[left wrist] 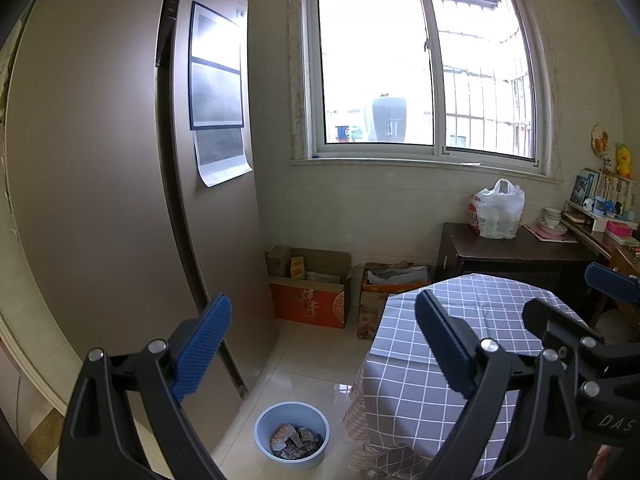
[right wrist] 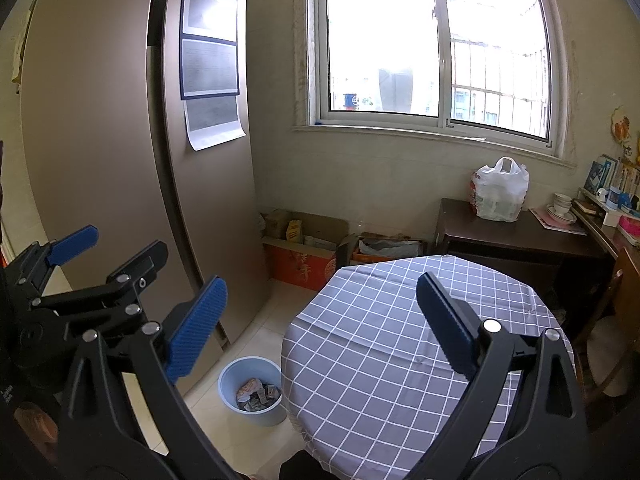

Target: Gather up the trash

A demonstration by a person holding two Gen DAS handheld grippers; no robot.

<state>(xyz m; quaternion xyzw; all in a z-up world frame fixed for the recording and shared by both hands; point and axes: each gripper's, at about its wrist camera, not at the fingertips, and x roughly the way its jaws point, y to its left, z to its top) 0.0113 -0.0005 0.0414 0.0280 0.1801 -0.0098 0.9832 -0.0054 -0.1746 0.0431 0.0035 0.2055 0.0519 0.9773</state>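
1. A lived-in home dining corner is shown: a tall champagne-coloured fridge (right wrist: 100, 128) with printed sheets stuck on it stands at the left.
2. A round table under a grey checked cloth (right wrist: 400, 340) is seen near the right.
3. Far off, open cardboard boxes (left wrist: 308, 292) are set below a barred sliding window (left wrist: 424, 64).
4. A dark wooden sideboard (right wrist: 516, 236) at far right is loaded with bowls, books and a white plastic bag (right wrist: 500, 190).
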